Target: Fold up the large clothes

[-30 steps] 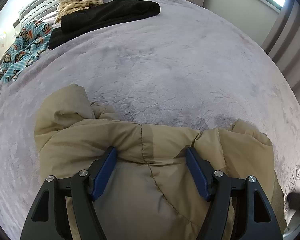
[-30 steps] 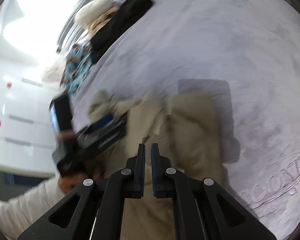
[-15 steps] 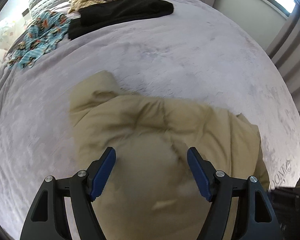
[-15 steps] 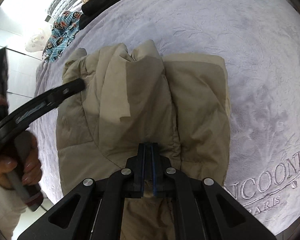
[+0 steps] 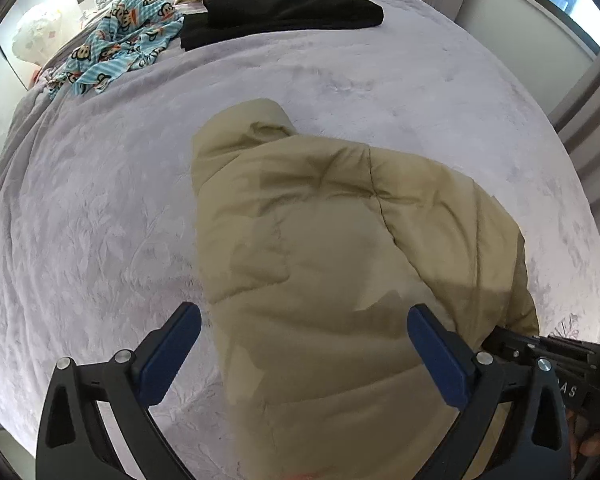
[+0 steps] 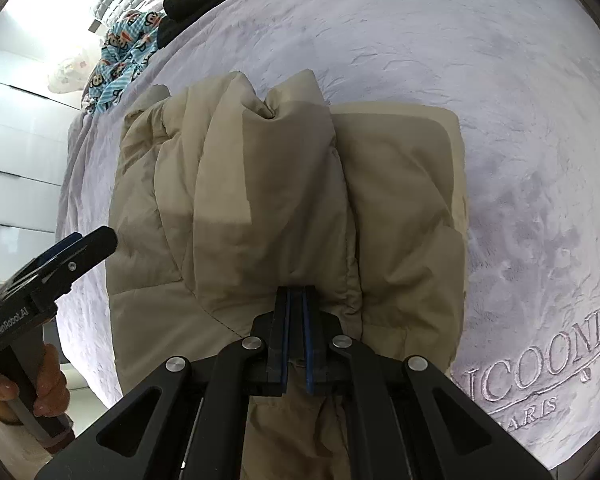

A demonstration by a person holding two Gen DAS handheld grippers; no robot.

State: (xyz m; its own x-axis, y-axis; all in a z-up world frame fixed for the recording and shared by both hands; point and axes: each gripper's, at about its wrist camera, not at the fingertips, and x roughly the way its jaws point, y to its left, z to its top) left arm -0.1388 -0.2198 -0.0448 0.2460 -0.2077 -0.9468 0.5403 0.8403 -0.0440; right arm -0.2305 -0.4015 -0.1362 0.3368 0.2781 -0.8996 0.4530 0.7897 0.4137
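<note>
Lavender bedspread (image 5: 340, 80) carries your tan jacket (image 5: 340, 240), its near end cut off. Your right gripper (image 6: 296, 300) pinches its fold; your left gripper (image 5: 304, 344) is opening above it, empty.

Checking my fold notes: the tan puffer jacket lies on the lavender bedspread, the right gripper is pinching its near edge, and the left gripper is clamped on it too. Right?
Not quite. The left gripper is not clamped: its jaws are opening wide, pads off the tan puffer jacket, as the left wrist view shows. The right gripper does pinch the edge on the lavender bedspread.

My right gripper (image 6: 296, 300) pinches a fold of the puffy tan jacket (image 6: 284, 200) on the soft grey bed blanket (image 6: 520, 140). My left gripper (image 6: 76, 246) is off to the side, its jaws opening with nothing between them.
</note>
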